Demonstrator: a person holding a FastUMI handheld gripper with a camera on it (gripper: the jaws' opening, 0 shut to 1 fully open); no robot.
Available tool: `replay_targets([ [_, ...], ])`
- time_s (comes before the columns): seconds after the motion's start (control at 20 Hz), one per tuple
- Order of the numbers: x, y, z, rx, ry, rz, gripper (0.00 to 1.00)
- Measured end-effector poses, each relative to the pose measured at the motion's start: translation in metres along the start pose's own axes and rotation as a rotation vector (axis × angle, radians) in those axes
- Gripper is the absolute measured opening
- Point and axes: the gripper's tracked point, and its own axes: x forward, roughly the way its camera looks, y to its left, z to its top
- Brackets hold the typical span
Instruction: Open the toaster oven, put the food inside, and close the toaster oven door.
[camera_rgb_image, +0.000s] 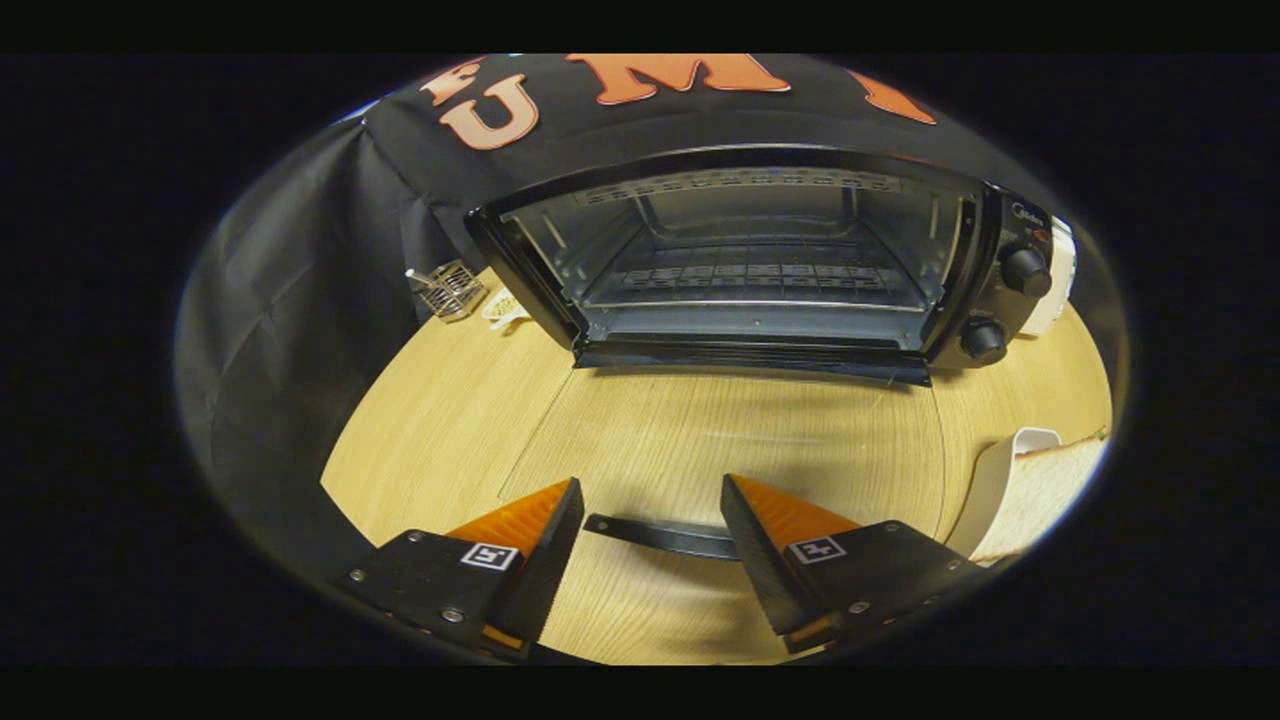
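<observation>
Tongs (650, 520) spread wide, holding nothing; door handle (660, 537) between them, toaster oven (760, 260) beyond.

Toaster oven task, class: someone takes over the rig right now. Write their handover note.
Gripper: open, holding nothing; the door handle lies between its fingers, untouched.
Toaster oven: glass door folded down flat, wire rack bare.
Bread: on a white plate, right of the fingers.
Done: opening.
Left: pick up the bread, place it inside, close the door.

The bench (450, 400) looks like pale, matt wood grain. The toaster oven (760, 260) has a glossy black shell and shiny metal interior. Its open door (740, 440) is clear glass.
</observation>
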Motion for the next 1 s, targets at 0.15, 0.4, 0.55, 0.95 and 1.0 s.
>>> replay_targets([
  [0.15, -0.017, -0.007, 0.01, 0.052, -0.032, 0.005, 0.83],
  [0.4, -0.072, -0.025, 0.035, -0.006, -0.144, -0.014, 0.84],
  [0.55, -0.102, -0.046, 0.044, -0.023, -0.198, -0.059, 0.88],
  [0.95, -0.181, -0.148, 0.051, 0.058, -0.261, -0.249, 0.95],
  [1.0, -0.187, -0.164, 0.052, 0.066, -0.269, -0.279, 0.94],
])
